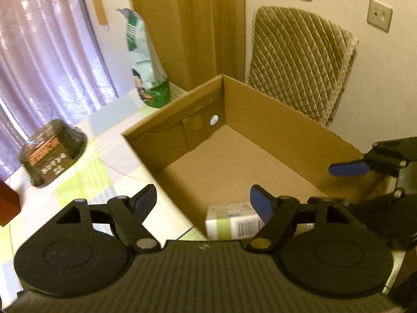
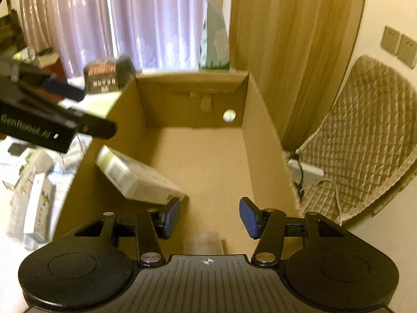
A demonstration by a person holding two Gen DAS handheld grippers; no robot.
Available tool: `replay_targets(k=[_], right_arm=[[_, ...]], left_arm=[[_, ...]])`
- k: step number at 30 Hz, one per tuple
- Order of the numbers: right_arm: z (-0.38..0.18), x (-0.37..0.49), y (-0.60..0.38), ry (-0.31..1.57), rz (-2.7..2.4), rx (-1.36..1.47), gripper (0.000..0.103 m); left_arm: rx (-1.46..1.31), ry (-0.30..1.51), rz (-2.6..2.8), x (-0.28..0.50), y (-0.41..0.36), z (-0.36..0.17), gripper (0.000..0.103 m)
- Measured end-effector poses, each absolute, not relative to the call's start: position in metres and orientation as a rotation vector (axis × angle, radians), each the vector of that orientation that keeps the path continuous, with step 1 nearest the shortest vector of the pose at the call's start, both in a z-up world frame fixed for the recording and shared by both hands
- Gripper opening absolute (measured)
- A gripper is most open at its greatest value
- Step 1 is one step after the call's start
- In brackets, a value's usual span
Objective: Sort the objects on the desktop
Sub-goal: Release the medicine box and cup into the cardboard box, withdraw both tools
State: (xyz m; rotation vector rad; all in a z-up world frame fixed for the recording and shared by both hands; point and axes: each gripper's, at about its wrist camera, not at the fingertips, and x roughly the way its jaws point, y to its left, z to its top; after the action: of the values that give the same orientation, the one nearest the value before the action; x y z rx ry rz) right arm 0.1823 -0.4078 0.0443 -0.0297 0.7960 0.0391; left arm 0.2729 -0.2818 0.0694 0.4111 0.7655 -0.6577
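Both the left gripper (image 1: 203, 200) and right gripper (image 2: 209, 217) hover wide, empty, over the open brown cardboard box (image 2: 208, 156) — white-green carton (image 2: 135, 177) inside at nine o'clock, likely sorted there.

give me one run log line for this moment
left claw: open, empty | right claw: open, empty, over cardboard box | white carton: in box, by left wall | black bowl: on table

A home: curtains (image 2: 135, 20), padded chair (image 1: 299, 60), tablecloth (image 1: 86, 172).
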Motion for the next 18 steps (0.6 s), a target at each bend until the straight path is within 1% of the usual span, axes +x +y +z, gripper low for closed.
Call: replay_targets(k=[1, 5, 7, 14, 18], right_arm=[[0.050, 0.178, -0.407, 0.770, 0.032, -0.028, 0.093], [0.074, 0.159, -0.394, 0.720, 0.049, -0.033, 0.094], [0.083, 0.148, -0.386, 0.698, 0.058, -0.035, 0.094], [0.089, 0.116, -0.343, 0.677, 0.126, -0.015, 0.094], [0.092, 0.099, -0.319, 0.665, 0.164, -0.004, 0.094]], left_arm=[[0.404, 0.761, -0.649, 0.270, -0.275, 0.073, 0.077], [0.372, 0.748, -0.609, 0.256, -0.247, 0.085, 0.078], [0.354, 0.742, -0.581, 0.247, -0.229, 0.089, 0.080], [0.292, 0.753, -0.475, 0.206, -0.159, 0.091, 0.083], [0.252, 0.764, -0.416, 0.181, -0.120, 0.091, 0.090]])
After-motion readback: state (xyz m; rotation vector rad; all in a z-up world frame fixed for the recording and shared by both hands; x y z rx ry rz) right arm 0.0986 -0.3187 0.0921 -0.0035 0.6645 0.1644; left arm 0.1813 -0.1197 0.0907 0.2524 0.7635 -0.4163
